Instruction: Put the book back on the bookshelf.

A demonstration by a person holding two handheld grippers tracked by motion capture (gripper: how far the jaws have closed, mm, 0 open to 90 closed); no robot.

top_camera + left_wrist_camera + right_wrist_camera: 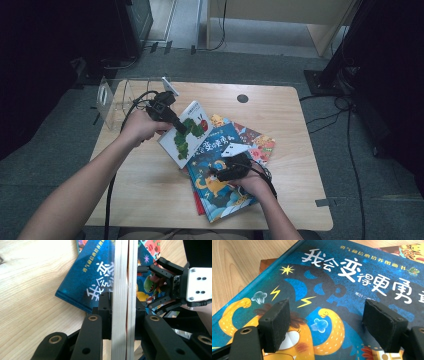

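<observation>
- High view, centre: left gripper (181,129) clamped on the caterpillar book (185,134) — lifted off the pile.
- Right gripper (325,326) — jaws apart above the blue book (352,290); pile left to clear.

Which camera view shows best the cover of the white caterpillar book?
The high view: the white caterpillar book shows its green caterpillar cover, held by the left claw. The left gripper view shows its page edges between the jaws.

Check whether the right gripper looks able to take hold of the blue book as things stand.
Probably yes: the right gripper hangs just over the blue book with its fingers open, and nothing lies between. The left gripper holds the caterpillar book clear of it.
</observation>
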